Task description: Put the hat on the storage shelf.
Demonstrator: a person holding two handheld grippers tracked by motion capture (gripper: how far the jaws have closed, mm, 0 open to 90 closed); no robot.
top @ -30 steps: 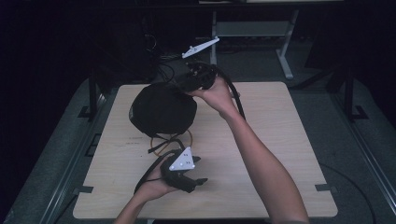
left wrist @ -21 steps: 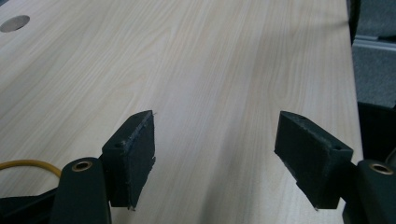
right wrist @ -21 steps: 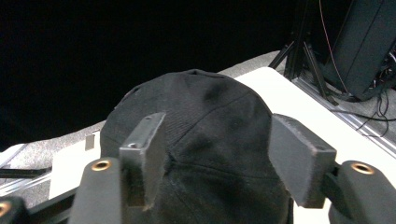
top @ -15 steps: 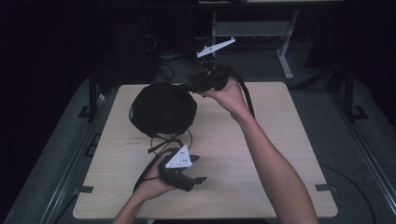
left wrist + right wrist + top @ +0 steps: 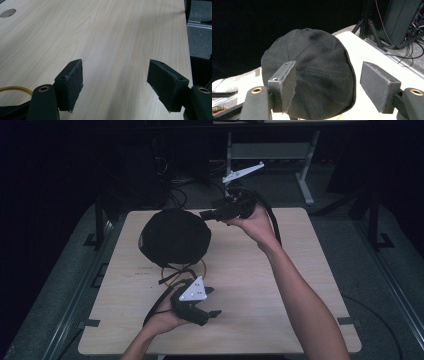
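Now the right gripper (image 5: 206,214) hangs just beside the black cap (image 5: 174,236), its jaws having just been opening with nothing between them. Low over the table (image 5: 280,285), the left gripper (image 5: 216,312) also stands open and empty.

Left gripper (image 5: 212,307) open, low, right gripper (image 5: 206,214) raised, fingers just opening

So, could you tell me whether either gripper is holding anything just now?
Nothing is held: the left gripper stands open over the wooden table; the right gripper, just opened, faces the round black fabric cap.
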